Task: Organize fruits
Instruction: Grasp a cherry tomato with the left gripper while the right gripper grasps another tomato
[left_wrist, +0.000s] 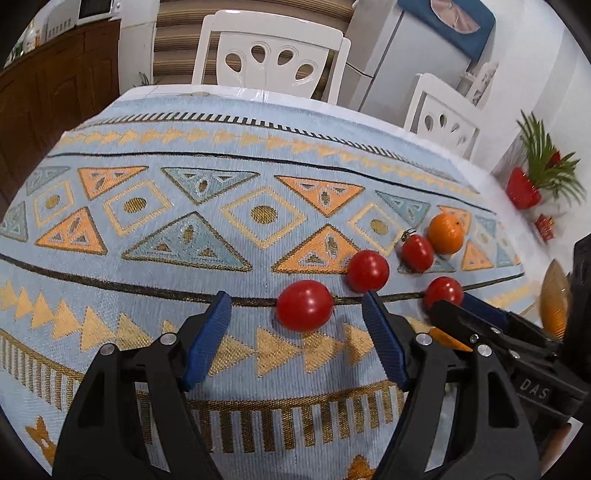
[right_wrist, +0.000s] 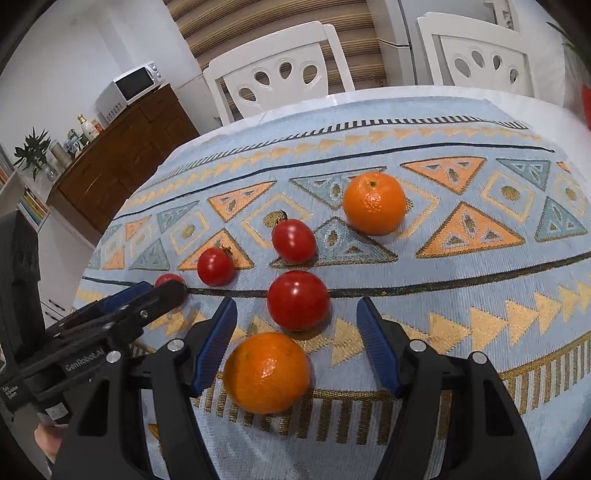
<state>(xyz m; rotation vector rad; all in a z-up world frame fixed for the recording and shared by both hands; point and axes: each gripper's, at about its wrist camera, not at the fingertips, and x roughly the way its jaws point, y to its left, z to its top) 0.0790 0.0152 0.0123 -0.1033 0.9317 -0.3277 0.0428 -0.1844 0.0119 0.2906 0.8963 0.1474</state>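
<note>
Both of my tongs hang low over the patterned tablecloth (left_wrist: 155, 295), and each stands spread apart with nothing between its blue pads.

From the left wrist camera, my left gripper (left_wrist: 297, 312) frames the nearest tomato (left_wrist: 304, 309), which sits just off the right pad, toward two o'clock of the gap's middle. A second tomato (left_wrist: 368, 270) lies beyond it at one o'clock, a stemmed tomato (left_wrist: 417, 253) farther along the same line, and the far orange (left_wrist: 445, 234) touches or nearly touches that one. My right gripper (left_wrist: 448, 308) comes in from three o'clock, its tip covering part of a fourth tomato (left_wrist: 443, 291). "DAS" is moulded on its body; I read nothing else there. The risk I see is that the tomato is off-centre, so closing now could nudge it with one pad and send it rolling into its neighbour.

From the right wrist camera, my right gripper (right_wrist: 297, 319) has the near orange (right_wrist: 266, 372) low between the pads at six o'clock and the big tomato (right_wrist: 298, 300) at the tips. Closing here may catch both, or squeeze the soft tomato. The left gripper enters from nine o'clock, printed "GenRobot.AI"; the smaller print below it is too small to read. The two tools work close together, so a collision is possible.
</note>
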